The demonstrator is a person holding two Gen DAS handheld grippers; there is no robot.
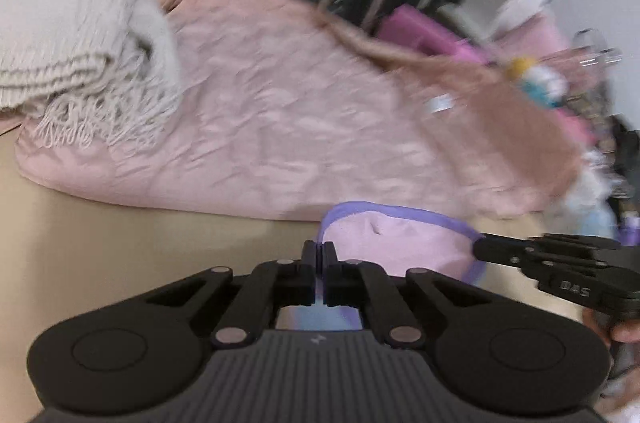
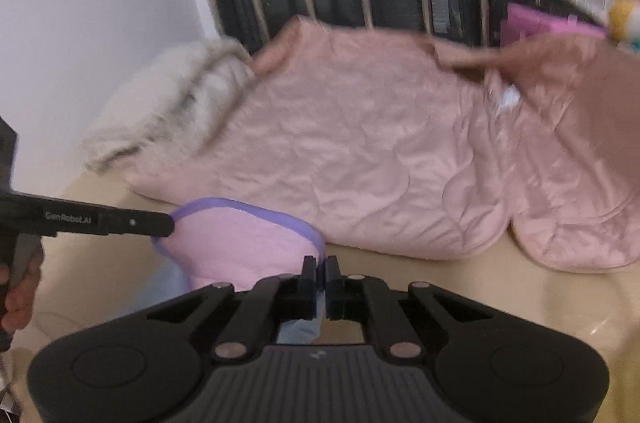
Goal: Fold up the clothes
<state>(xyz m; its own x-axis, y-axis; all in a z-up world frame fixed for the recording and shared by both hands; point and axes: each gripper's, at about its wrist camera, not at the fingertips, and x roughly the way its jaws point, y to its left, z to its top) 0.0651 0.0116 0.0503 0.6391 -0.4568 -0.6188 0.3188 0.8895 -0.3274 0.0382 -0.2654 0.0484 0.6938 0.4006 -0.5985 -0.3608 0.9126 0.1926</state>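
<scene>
A small pink garment with purple trim point(image 1: 400, 243) point(image 2: 240, 243) is stretched between both grippers over the beige table point(image 1: 120, 243). In the left wrist view my left gripper point(image 1: 319, 255) is shut on its purple hem, and light blue cloth shows below the fingers. The right gripper point(image 1: 478, 247) comes in from the right and pinches the opposite side of the trim. In the right wrist view my right gripper point(image 2: 319, 269) is shut on the hem, while the left gripper point(image 2: 170, 223) holds the far left edge, with a hand behind it.
A pink quilted jacket point(image 1: 280, 127) point(image 2: 360, 151) lies spread behind the small garment. A white fringed knit point(image 1: 72, 35) point(image 2: 172, 103) is piled at its left. A pink box point(image 1: 420, 31) and blurred clutter stand at the right, before a dark striped backdrop.
</scene>
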